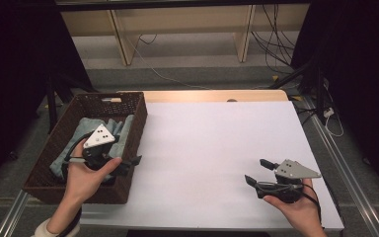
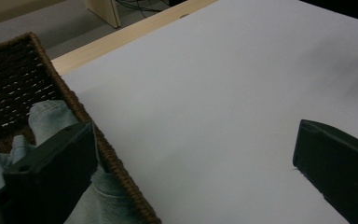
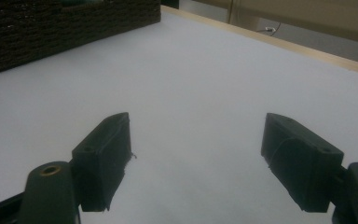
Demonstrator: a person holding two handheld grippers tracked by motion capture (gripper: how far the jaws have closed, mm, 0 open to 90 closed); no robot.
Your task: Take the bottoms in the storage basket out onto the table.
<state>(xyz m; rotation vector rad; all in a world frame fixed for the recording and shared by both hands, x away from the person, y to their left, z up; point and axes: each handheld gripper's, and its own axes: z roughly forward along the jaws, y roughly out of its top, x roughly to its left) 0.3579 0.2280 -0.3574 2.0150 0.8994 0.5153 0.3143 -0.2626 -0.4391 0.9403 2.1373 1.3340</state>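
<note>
A dark woven basket [image 1: 131, 106] stands at the table's left and holds a crumpled grey-blue cloth [image 1: 84, 128]. My left gripper [image 1: 131, 157] hovers across the basket's right wall, open. In the left gripper view one jaw hangs over the cloth [image 2: 46, 116] inside the basket wall [image 2: 109, 158], and the other hangs over the white table top; the left gripper [image 2: 196, 172] holds nothing. My right gripper [image 1: 258, 172] stays low over the table's front right, pointing left, open and empty. In its own view the right gripper [image 3: 203, 158] has bare white surface between its jaws.
The white table top [image 1: 217, 143] stretches between basket and right hand, with a wooden strip [image 1: 212, 96] along its far edge. The basket [image 3: 51, 23] is far off at top left in the right gripper view. Cables and wooden furniture legs lie beyond the table.
</note>
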